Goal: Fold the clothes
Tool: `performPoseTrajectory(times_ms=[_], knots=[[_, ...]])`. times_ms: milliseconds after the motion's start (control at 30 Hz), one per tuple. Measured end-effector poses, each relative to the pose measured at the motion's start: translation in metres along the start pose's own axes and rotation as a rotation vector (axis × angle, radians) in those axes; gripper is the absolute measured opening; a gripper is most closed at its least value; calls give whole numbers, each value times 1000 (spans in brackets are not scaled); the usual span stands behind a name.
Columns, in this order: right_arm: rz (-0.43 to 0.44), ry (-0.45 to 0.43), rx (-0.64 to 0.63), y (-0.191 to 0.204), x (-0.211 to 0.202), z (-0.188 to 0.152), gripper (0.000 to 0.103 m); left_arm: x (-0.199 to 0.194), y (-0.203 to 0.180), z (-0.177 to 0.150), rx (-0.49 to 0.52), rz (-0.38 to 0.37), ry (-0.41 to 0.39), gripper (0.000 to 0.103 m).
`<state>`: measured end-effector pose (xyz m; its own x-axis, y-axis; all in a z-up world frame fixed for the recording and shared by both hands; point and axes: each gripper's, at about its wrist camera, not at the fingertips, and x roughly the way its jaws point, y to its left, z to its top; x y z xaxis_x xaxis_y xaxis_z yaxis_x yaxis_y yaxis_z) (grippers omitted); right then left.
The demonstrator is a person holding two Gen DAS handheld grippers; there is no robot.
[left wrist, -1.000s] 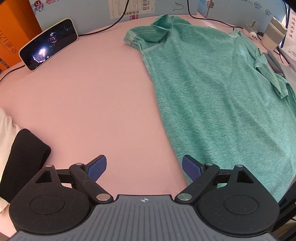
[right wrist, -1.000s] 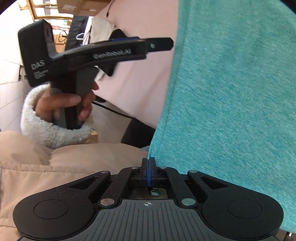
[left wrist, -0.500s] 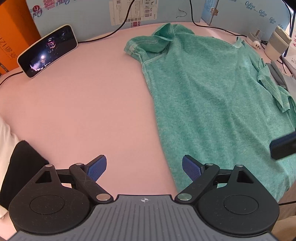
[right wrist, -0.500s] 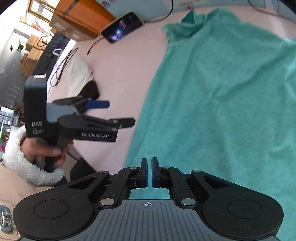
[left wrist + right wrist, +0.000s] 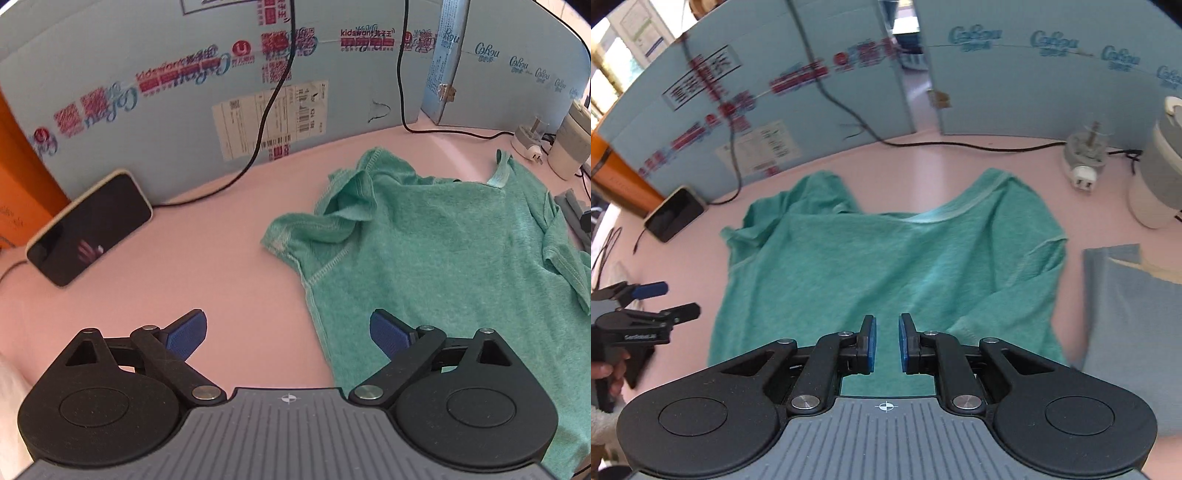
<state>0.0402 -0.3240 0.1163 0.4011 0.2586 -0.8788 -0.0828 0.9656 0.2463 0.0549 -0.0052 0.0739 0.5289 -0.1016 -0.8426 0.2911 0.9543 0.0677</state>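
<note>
Green shirt (image 5: pixel 886 258) lay flat for folding. Left gripper (image 5: pixel 288 334) gaped wide, empty, by sleeve; right gripper (image 5: pixel 886 343) jaws just parting, nothing held.

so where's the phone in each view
Left wrist: the phone lies at the left, on the pink table in front of the blue board, with a black cable running to its upper end.
Right wrist: it is small, at the far left, beside the orange box.
Shared landmark: the green shirt, to its right in both.
</note>
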Motion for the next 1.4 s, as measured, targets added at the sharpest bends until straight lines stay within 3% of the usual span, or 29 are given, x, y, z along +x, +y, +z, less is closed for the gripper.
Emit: performPoseTrajectory(times_ms=[100, 200, 400, 567, 700, 767, 800, 833, 900, 1067, 1167, 1200, 1233, 1300, 1400], knots=[[-28, -25, 27, -20, -1, 14, 16, 14, -3, 26, 26, 1, -36, 99], [-35, -54, 25, -30, 1, 28, 39, 34, -11, 47, 35, -18, -59, 99], [-34, -81, -10, -39, 17, 52, 41, 77, -29, 69, 85, 0, -37, 99], [-69, -61, 9, -72, 39, 66, 41, 92, -39, 74, 67, -24, -37, 99], [-115, -55, 12, -96, 56, 79, 55, 101, -44, 76, 39, -59, -50, 98], [-132, -72, -3, -104, 66, 87, 58, 105, -46, 76, 26, -83, -49, 89], [-142, -77, -11, -107, 72, 91, 58, 107, -46, 76, 11, -95, -45, 72], [-147, -75, -15, -109, 79, 94, 58, 108, -46, 76, 0, -107, -42, 46], [-149, -59, -19, -113, 93, 98, 58, 108, -49, 74, -10, -129, -41, 26], [-84, -25, 0, -112, 114, 93, 59, 105, -54, 70, -28, -163, -30, 12], [-87, -30, 0, -103, 112, 90, 51, 101, -55, 68, -36, -179, -35, 10], [-73, -25, -3, -100, 112, 89, 33, 99, -56, 67, -30, -177, -43, 9], [-58, -12, 0, -97, 112, 87, 22, 97, -56, 65, -21, -167, -59, 9], [-83, -3, -2, -88, 111, 84, 22, 86, -54, 61, 16, -97, -113, 9], [-67, -31, 5, -78, 102, 83, 8, 68, -38, 56, 38, -5, -172, 7]])
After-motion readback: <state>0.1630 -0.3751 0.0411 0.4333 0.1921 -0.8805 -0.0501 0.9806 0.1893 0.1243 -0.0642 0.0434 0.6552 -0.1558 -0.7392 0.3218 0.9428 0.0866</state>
